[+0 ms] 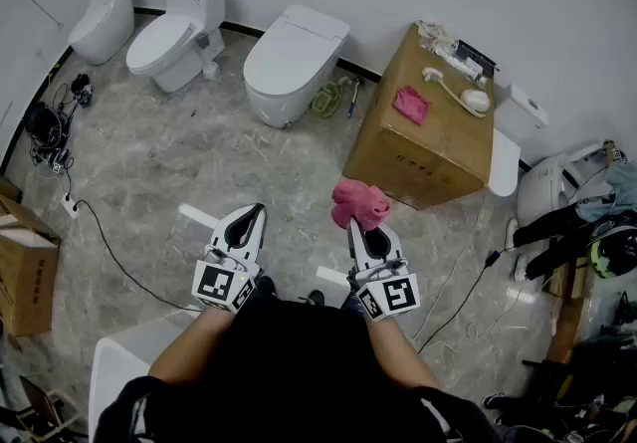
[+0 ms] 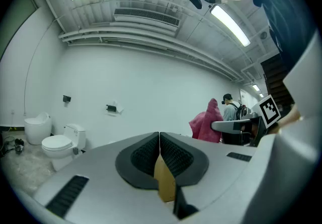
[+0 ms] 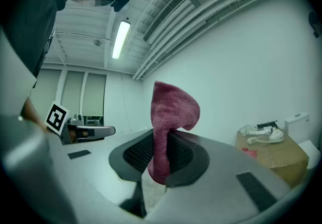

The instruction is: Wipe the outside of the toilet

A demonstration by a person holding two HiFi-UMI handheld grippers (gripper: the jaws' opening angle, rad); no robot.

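Observation:
A white closed-lid toilet (image 1: 292, 63) stands against the far wall, ahead of me. A second white toilet (image 1: 177, 33) with a tank (image 2: 60, 143) stands to its left. My right gripper (image 1: 356, 223) is shut on a pink cloth (image 1: 360, 202), which sticks up bunched from the jaws (image 3: 168, 122). My left gripper (image 1: 256, 215) is shut and holds nothing; in its own view the pads (image 2: 146, 155) meet. Both grippers are held near my body, well short of the toilets.
A cardboard box (image 1: 428, 137) stands to the right of the middle toilet, with another pink cloth (image 1: 410, 105) and a white brush (image 1: 460, 92) on top. A urinal (image 1: 103, 21) sits far left. Cables (image 1: 109, 252) cross the floor. Clutter (image 1: 587, 232) fills the right side.

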